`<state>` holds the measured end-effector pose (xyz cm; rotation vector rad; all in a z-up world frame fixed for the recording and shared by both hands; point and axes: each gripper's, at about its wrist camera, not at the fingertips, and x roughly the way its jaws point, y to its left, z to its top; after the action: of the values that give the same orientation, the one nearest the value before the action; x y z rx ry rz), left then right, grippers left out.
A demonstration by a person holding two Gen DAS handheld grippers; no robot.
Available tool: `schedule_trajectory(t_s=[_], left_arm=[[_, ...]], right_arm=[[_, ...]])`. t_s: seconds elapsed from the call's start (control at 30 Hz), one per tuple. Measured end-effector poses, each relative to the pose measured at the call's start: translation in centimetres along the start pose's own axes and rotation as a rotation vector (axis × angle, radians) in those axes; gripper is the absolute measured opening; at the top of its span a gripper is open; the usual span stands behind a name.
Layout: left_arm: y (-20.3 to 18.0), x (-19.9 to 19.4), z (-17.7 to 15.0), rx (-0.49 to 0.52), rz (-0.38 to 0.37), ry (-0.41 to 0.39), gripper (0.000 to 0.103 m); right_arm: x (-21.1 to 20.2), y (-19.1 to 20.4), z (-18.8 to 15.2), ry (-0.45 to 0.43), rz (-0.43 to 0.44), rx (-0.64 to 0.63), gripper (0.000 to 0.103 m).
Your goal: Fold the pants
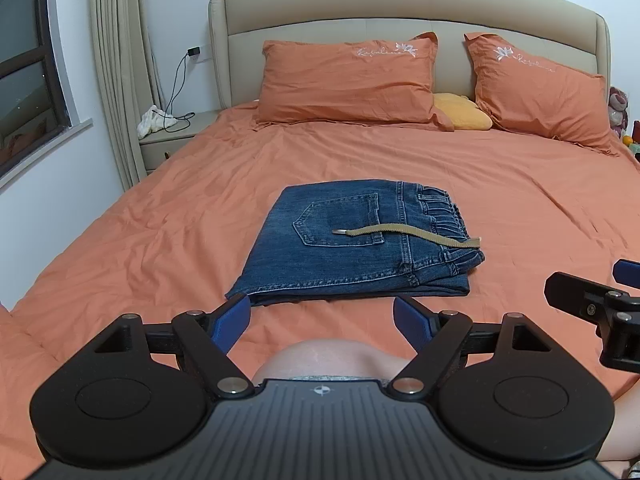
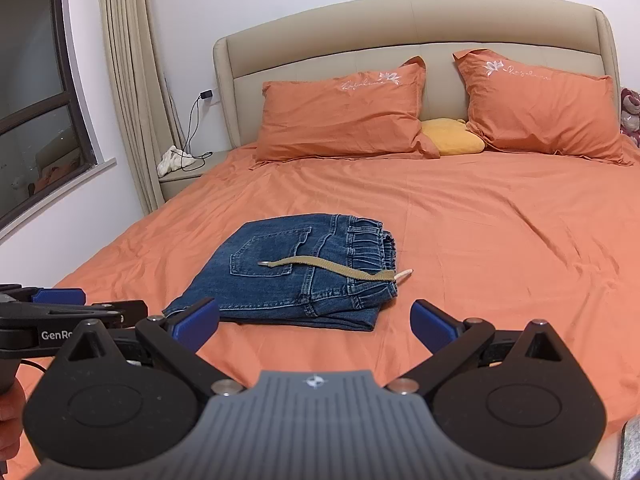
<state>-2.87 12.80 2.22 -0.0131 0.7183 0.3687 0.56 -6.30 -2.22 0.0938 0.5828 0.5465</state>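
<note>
Blue denim pants [image 1: 352, 244] lie folded into a compact rectangle on the orange bed sheet [image 1: 160, 208], back pocket up, elastic waistband to the right. A tan drawstring [image 1: 408, 236] lies across the top. They also show in the right wrist view [image 2: 288, 276], with the drawstring [image 2: 332, 266]. My left gripper [image 1: 322, 320] is open and empty, just in front of the pants' near edge. My right gripper [image 2: 314, 326] is open and empty, also just in front of the pants. Each gripper shows at the edge of the other's view.
Two orange pillows [image 1: 348, 80] [image 1: 540, 88] and a yellow cushion [image 1: 460, 112] lie against the beige headboard [image 1: 400, 4]. A nightstand [image 1: 172, 136] with a white cloth and cable stands left of the bed, beside a curtain and window. A person's knee [image 1: 328, 360] shows below the left gripper.
</note>
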Motion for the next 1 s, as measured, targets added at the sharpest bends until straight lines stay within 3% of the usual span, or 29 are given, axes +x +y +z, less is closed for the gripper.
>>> schedule_trajectory(t_s=[1.0], left_arm=[[0.0, 0.3, 0.7, 0.036, -0.037, 0.000, 0.092]], right_arm=[[0.5, -1.0, -0.5, 0.049, 0.003, 0.039, 0.097]])
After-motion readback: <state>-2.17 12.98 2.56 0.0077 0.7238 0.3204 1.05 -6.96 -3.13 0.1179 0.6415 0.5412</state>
